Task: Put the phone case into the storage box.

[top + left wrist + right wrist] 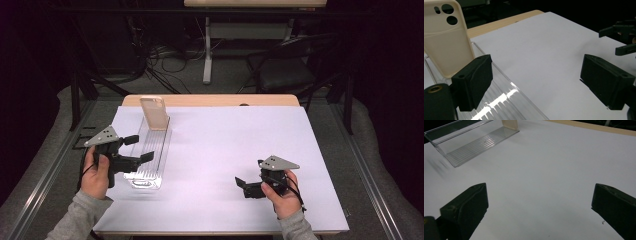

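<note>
A cream phone case (154, 112) (446, 42) (510, 123) stands upright, leaning at the far end of a clear ribbed plastic rack (150, 155) (506, 100) (474, 142) on the left of the white-covered table (225, 145). My left gripper (141, 148) (539, 82) is open beside the rack's near half, one jaw over its ribs, holding nothing. My right gripper (243, 187) (540, 207) is open low over bare white surface at the front right, its jaws pointing left toward the rack. It also appears far off in the left gripper view as the right gripper (624, 37).
The wooden table edge (210, 100) runs along the back. Behind it are a dark chair (285, 65), a desk leg (207, 50) and floor cables (160, 60). White surface (554, 162) lies between the two grippers.
</note>
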### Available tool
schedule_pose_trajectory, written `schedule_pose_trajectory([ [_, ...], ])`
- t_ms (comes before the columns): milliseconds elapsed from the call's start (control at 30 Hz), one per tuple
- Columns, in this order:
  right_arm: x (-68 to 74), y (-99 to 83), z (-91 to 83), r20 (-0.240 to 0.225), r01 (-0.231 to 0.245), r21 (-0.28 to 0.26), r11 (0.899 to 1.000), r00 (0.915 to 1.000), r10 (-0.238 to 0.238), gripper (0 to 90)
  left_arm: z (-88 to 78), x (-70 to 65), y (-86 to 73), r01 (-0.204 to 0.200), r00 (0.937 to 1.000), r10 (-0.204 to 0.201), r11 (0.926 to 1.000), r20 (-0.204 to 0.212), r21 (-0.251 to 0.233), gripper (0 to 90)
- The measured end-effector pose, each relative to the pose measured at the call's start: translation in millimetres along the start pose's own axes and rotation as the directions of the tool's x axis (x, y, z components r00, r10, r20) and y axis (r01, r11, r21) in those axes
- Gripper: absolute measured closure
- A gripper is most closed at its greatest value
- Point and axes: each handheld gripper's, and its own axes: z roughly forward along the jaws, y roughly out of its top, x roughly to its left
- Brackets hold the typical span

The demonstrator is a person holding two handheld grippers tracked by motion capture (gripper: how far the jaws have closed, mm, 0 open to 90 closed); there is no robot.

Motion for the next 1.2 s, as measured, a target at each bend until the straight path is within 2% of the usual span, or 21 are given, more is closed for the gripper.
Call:
schedule_pose_trajectory([
  [233, 0.0, -5.4, -7.2, 0.009, 0.001, 0.010, 1.000, 1.0000, -0.001, 0.4, -8.4, 1.5, -13.5, 0.008, 0.9996, -0.008, 0.9999, -0.027, -0.008, 11.2],
  [800, -11.5, -19.0, -27.6, 0.056, -0.029, 0.007, 1.000, 0.9981, 0.028, 0.4, -18.8, 8.2, -47.3, 0.063, 0.9950, -0.065, 0.9974, -0.075, -0.035, 11.6],
  [1033, -18.2, -25.8, -33.6, 0.077, -0.054, -0.003, 0.999, 0.9956, 0.054, 0.4, -24.1, 9.3, -58.3, 0.047, 0.9908, -0.052, 0.9980, -0.125, -0.043, 11.6],
  [1200, -23.3, -30.9, -36.0, 0.093, -0.071, -0.004, 0.997, 0.9931, 0.071, 0.5, -26.0, 10.2, -64.9, 0.052, 0.9893, -0.059, 0.9974, -0.133, -0.049, 11.6],
])
